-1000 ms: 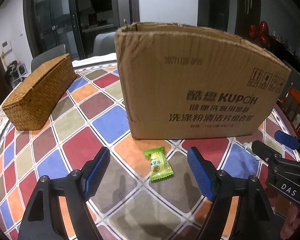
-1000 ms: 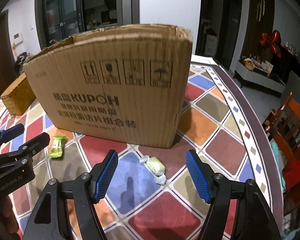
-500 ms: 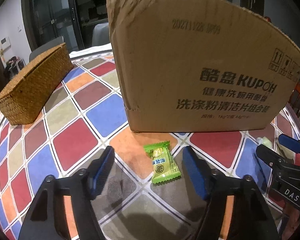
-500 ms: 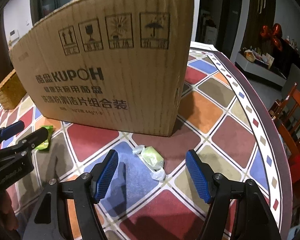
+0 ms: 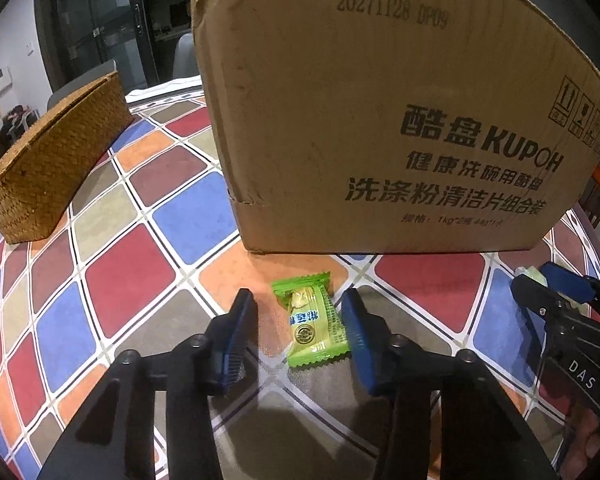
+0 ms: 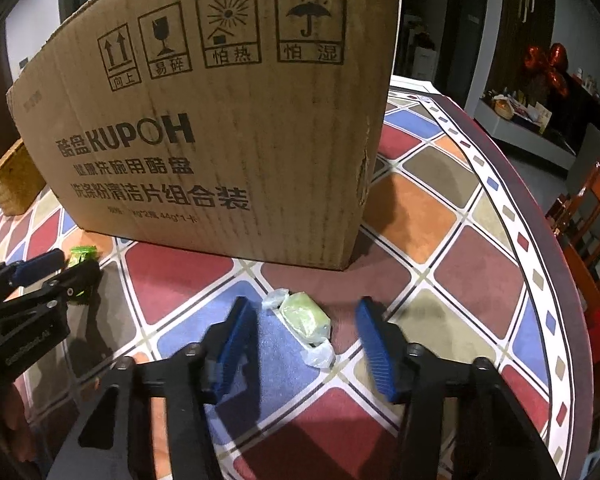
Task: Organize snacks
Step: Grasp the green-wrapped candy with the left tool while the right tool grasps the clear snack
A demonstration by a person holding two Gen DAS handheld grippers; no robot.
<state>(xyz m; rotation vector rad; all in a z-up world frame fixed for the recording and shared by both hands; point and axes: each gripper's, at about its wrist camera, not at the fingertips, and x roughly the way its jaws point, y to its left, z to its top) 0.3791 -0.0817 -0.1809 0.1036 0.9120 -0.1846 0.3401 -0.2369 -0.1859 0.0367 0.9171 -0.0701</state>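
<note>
Left wrist view shows the left tool point(image 5: 298, 334) closing around a green candy point(image 5: 314, 326) low in the frame — not squeezed yet, so no snack is picked up.

My left gripper point(image 5: 298, 336) points steeply down, its jaws closing, a gap at each blue pad. My right gripper point(image 6: 306, 340) points down likewise, jaws closing, pads touching nothing.

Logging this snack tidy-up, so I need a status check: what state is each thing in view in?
Left gripper: closing around green snack packet, right pad touching.
Right gripper: closing, wrapped candy between, untouched.
Cardboard box: upright.
Wicker basket: on table, contents hidden.
</note>
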